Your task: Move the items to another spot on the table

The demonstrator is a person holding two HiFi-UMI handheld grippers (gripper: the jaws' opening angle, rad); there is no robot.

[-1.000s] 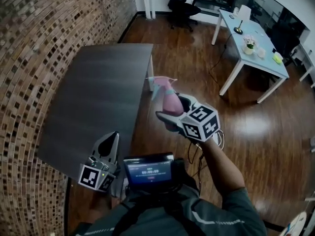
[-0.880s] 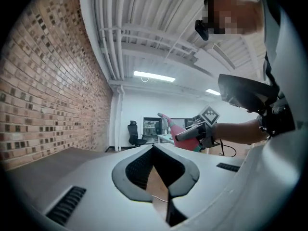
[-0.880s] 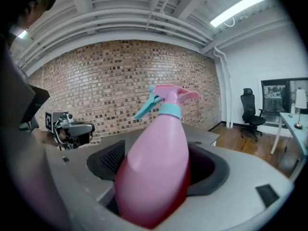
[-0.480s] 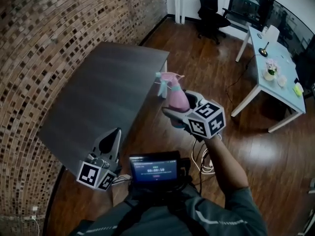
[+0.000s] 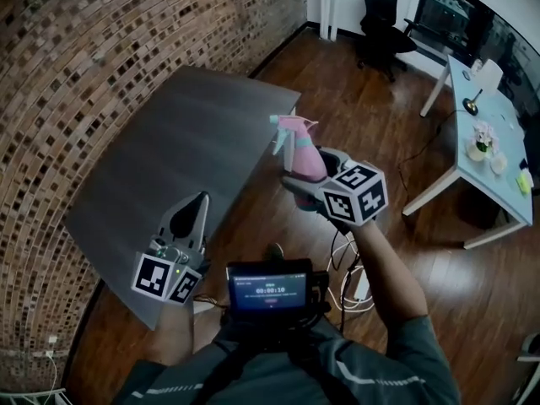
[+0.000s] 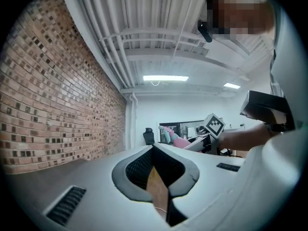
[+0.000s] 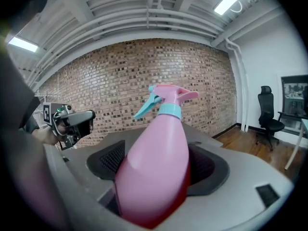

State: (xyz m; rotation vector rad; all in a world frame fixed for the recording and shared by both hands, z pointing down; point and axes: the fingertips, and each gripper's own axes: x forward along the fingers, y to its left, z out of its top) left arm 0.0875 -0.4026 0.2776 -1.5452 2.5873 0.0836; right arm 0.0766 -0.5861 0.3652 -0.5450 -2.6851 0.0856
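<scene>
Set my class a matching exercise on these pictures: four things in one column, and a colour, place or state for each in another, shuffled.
1 spray bottle
2 left gripper
3 table
4 office chair

A black, on the wooden floor
B jaws together, holding nothing
C pink, clamped in the right gripper
D dark grey, beside the brick wall

Pairs: 1-C, 2-B, 3-D, 4-A

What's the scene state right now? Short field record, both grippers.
right gripper: shut on pink spray bottle
bottle pose: roughly upright, nozzle up, held off the surface
bottle place: by the right edge of the dark table
left gripper: shut, holding nothing, over the table's near end
</scene>
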